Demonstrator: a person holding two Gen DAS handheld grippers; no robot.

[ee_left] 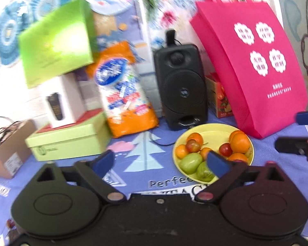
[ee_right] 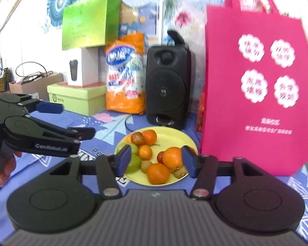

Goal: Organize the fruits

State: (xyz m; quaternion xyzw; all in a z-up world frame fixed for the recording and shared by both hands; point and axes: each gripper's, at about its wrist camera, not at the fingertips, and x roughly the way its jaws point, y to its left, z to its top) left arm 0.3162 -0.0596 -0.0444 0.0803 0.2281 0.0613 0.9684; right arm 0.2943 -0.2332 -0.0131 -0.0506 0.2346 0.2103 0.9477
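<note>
The round yellow plastic plate (ee_right: pixel 174 139) of fruit sits on the blue patterned surface (ee_right: pixel 104 121). Right gripper (ee_right: pixel 156 161) gapes empty (left gripper (ee_left: pixel 160 163) too); centre one orange (ee_right: pixel 172 157) before closing.

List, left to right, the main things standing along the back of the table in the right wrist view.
Brown cardboard box → light green box → orange snack bag → black speaker → pink tote bag.
</note>
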